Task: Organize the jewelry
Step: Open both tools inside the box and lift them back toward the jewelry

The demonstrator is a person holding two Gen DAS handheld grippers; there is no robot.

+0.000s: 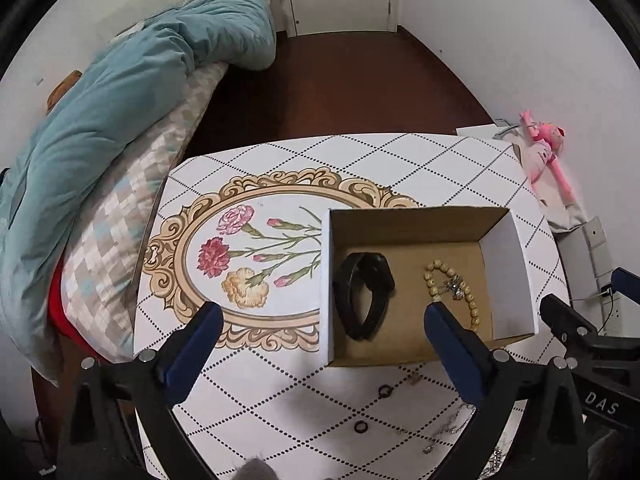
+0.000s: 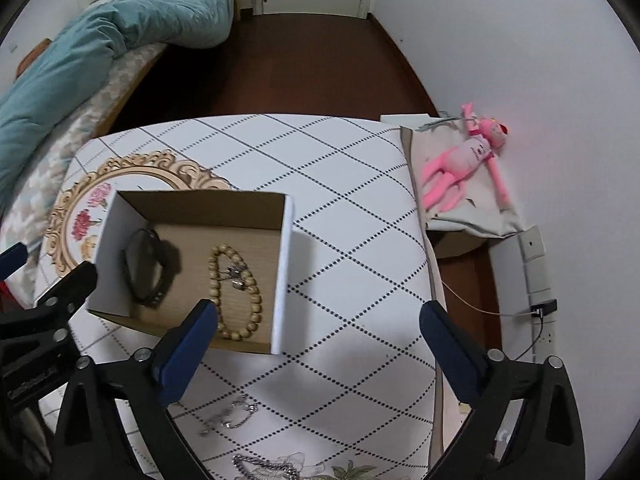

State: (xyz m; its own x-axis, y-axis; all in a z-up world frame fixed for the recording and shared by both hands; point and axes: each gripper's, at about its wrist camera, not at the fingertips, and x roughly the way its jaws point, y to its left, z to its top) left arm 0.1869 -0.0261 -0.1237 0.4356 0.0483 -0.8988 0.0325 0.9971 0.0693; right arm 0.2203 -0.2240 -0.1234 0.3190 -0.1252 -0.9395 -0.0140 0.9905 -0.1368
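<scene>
Both my grippers, left (image 1: 324, 322) and right (image 2: 316, 320), gape fully and hold nothing. The box (image 2: 286, 264) holds a watch (image 2: 146, 272) and beads (image 2: 236, 292); a chain (image 2: 230, 416) lies loose at 6 o'clock of it. I risk snagging its thin links.

Box (image 2: 282, 272) holds beads (image 2: 238, 292), probably wristband (image 2: 146, 272).

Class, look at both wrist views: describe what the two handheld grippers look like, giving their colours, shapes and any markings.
Both match: the left gripper and right gripper have black angular frames studded with silver bolts and blue-padded fingers. White lettering marks each body where the other camera sees it.
</scene>
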